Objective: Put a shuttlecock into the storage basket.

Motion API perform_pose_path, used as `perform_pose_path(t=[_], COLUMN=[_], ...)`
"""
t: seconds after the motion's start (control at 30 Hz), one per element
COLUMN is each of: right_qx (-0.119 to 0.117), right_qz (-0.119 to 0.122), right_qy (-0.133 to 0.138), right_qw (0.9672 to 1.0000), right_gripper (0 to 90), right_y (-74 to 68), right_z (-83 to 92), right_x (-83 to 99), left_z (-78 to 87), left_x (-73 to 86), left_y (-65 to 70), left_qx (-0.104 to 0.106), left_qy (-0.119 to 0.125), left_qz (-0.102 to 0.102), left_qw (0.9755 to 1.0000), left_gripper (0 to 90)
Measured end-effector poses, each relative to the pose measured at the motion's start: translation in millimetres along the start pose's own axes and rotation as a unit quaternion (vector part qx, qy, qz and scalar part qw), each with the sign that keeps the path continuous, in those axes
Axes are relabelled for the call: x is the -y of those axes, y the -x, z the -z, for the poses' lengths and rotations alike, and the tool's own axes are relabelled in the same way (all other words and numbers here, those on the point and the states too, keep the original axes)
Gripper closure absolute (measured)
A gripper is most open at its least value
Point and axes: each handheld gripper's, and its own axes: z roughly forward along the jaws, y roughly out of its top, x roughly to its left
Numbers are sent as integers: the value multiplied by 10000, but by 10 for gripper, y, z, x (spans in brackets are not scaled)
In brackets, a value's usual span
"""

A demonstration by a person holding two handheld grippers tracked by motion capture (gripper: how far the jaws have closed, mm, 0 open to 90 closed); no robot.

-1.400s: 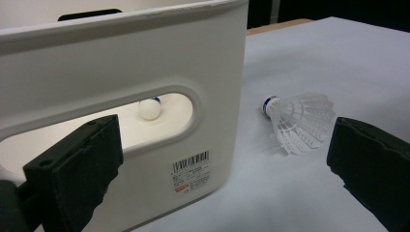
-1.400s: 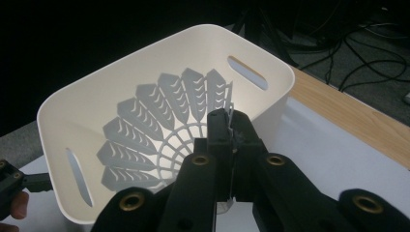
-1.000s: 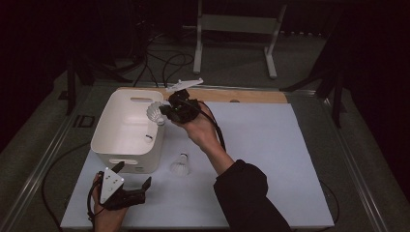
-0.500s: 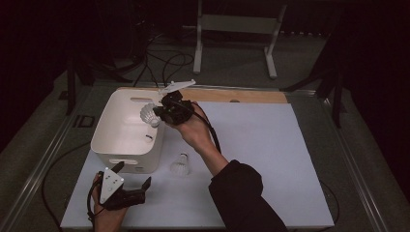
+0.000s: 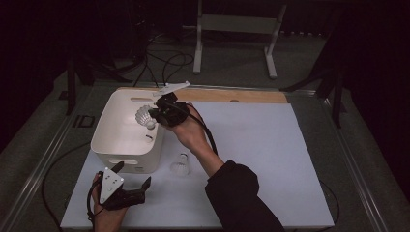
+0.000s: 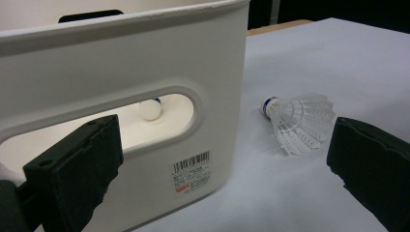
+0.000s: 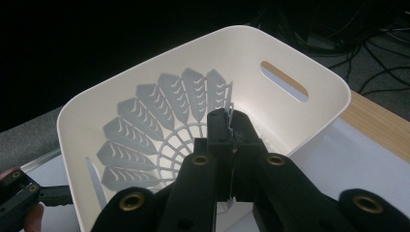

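Already one shuttlecock (image 6: 149, 109) lies in the bin (image 5: 107, 145); the right claw (image 5: 155, 116) pinches a second (image 5: 144, 116) over it; a third (image 5: 180, 166) waits on the table (image 5: 270, 159); the left claw (image 5: 131, 180) gapes empty.

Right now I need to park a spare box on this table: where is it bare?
The white mat right of the forearm is bare to its far edge. It is crowded at left: bin, loose shuttlecock, left gripper.

Right gripper (image 5: 153, 116): over the white bin (image 5: 113, 150), jaws closed on a shuttlecock (image 5: 144, 116)
Second shuttlecock (image 5: 181, 165): on the surface, just right of the bin
Left gripper (image 5: 126, 189): in front of the bin, jaws apart
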Motion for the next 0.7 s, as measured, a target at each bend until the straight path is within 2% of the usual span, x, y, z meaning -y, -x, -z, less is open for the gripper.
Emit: perform_pose_path(t=[0.7], right_qx=[-123], right_qz=[87], right_qy=[-63], right_qw=[9999], right_gripper=[891], right_y=[-128], right_z=[-136], right_x=[0], left_z=[1], left_x=[0], left_y=[-3], left_qx=[-5], left_qy=[-9], left_qz=[-6], left_qw=[10000], left_gripper=[0])
